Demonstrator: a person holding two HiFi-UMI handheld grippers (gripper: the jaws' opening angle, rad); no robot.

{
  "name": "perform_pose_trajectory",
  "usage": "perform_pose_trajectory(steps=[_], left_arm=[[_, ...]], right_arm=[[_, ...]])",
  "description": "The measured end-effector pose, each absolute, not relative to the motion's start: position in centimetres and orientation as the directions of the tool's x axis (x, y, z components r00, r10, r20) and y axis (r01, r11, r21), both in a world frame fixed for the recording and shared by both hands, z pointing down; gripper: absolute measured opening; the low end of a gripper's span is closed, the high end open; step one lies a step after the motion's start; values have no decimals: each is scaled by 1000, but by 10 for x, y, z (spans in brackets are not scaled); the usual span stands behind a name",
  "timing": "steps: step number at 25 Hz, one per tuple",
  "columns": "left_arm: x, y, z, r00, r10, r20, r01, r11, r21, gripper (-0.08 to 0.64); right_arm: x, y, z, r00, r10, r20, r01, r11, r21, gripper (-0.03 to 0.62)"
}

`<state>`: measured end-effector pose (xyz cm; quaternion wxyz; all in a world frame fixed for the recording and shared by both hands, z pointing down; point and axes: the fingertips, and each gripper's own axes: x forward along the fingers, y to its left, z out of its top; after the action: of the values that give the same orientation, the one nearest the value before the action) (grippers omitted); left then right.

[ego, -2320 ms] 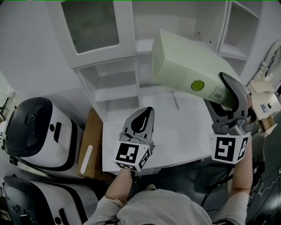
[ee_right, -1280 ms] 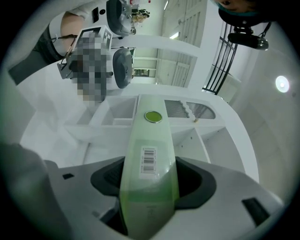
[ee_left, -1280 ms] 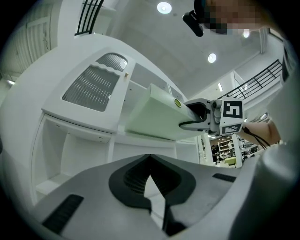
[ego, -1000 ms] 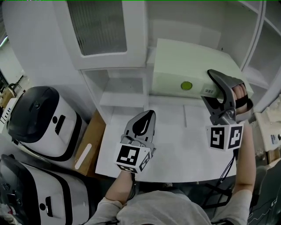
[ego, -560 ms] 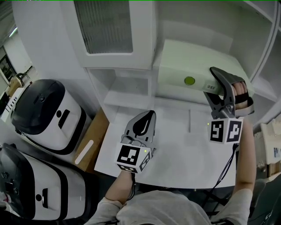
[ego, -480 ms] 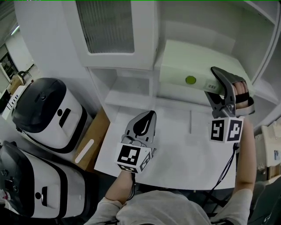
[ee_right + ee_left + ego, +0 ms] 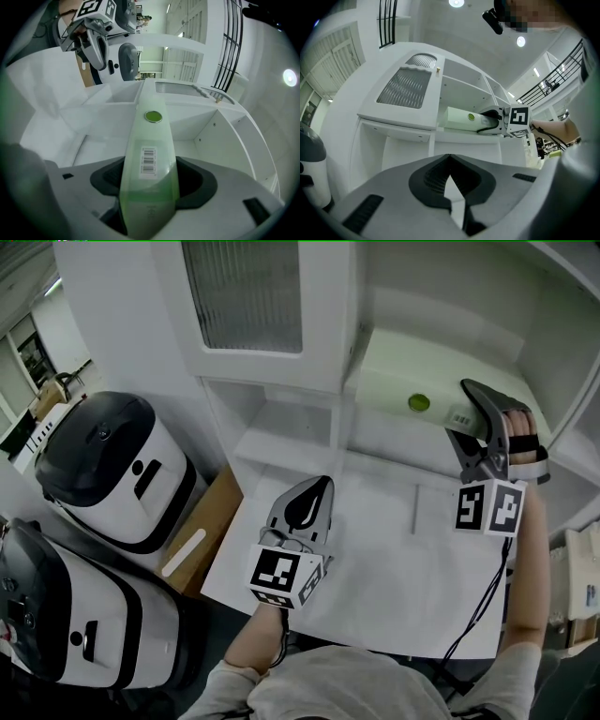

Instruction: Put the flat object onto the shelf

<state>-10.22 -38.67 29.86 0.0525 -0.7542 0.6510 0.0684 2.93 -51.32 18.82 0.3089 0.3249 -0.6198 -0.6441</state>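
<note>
Head view, from the left: my left gripper [image 7: 317, 486] hovers over the white table [image 7: 375, 559] with its jaws pressed together and nothing in them; its own camera shows the two pads meeting at the tip. It takes no part in the work.

Further right, the flat pale-green box [image 7: 412, 381] lies level inside the open compartment of the shelf [image 7: 348, 371], just right of the upright divider. My right gripper [image 7: 464, 413] is clamped on the box's near end, by the barcode label, with the jaws set wide around its thickness. From the right gripper view, the box runs straight out from the jaws into the compartment, green dot facing up.

I judge the carrying and aiming as done. What is left is to let the box settle on the board, open the right jaws and draw the gripper back. I cannot tell whether the far end already rests on the board.

A couple of seconds ago, the box hung tilted over the table, out in front of the shelf. Now it sits deeper and flatter, and my right gripper has followed it forward. The left gripper has stayed where it was.
</note>
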Motion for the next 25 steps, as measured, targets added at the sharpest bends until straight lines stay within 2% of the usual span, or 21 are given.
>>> perform_pose_trajectory(steps=[17,20,22,25], left_arm=[[-95,-385,295,144,-973,-181,-989,-147,3,15],[-94,-384,294,147,-972,-184,-989,-150,0,15],[-93,-384,294,147,-972,-184,-989,-149,-2,15],[-93,-382,293,143,-972,-185,-989,-145,-4,15]], right_arm=[[38,-493,190,-596,-803,-8,-13,0,1000,339],[41,-487,187,-600,-800,-30,-26,-18,999,328],[41,-488,187,-600,-799,-37,-33,-22,999,281],[41,-493,188,-593,-804,-37,-33,-22,999,278]])
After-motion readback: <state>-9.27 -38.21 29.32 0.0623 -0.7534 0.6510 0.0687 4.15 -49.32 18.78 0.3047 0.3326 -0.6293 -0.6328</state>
